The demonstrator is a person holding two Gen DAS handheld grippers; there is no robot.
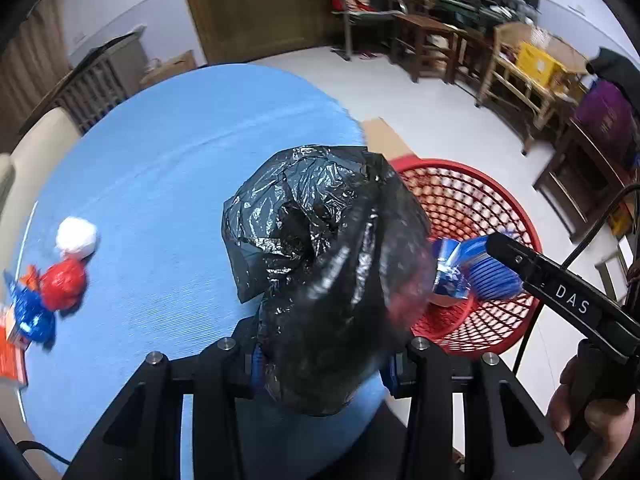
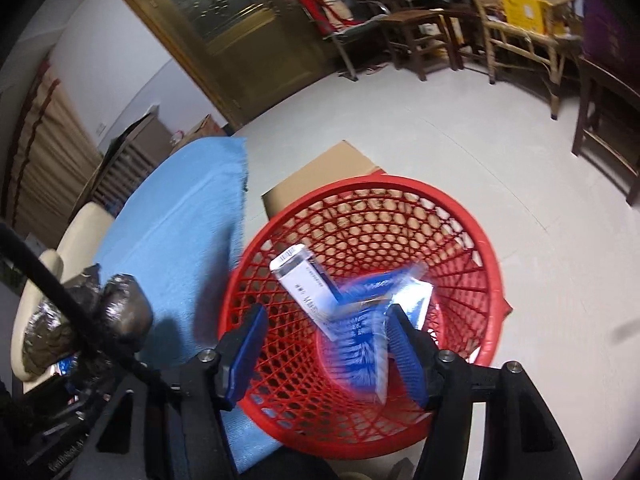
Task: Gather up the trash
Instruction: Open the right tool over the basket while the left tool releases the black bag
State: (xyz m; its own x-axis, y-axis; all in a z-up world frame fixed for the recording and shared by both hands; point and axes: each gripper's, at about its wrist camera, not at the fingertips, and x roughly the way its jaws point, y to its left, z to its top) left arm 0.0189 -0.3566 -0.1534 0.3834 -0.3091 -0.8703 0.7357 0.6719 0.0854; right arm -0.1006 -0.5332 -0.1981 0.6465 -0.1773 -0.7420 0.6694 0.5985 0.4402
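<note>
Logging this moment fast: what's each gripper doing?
Left gripper: shut on black plastic bag.
Right gripper: open over red basket, holding nothing.

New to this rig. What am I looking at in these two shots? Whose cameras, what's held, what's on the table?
There is no robot here. A person holds a two-finger claw in each hand, and each claw carries a fisheye camera that looks forward along its fingers.

The left wrist view shows the left claw shut on a crumpled black plastic bag above a blue cloth-covered table. On the table's far left lie a white paper ball, a red crumpled wrapper and a blue crumpled wrapper.

The right wrist view shows the right claw open above a red plastic mesh basket on the floor beside the table. A white and blue carton and a blurred blue and white packet sit between the fingers, over the basket; whether they are falling or resting is unclear.
</note>
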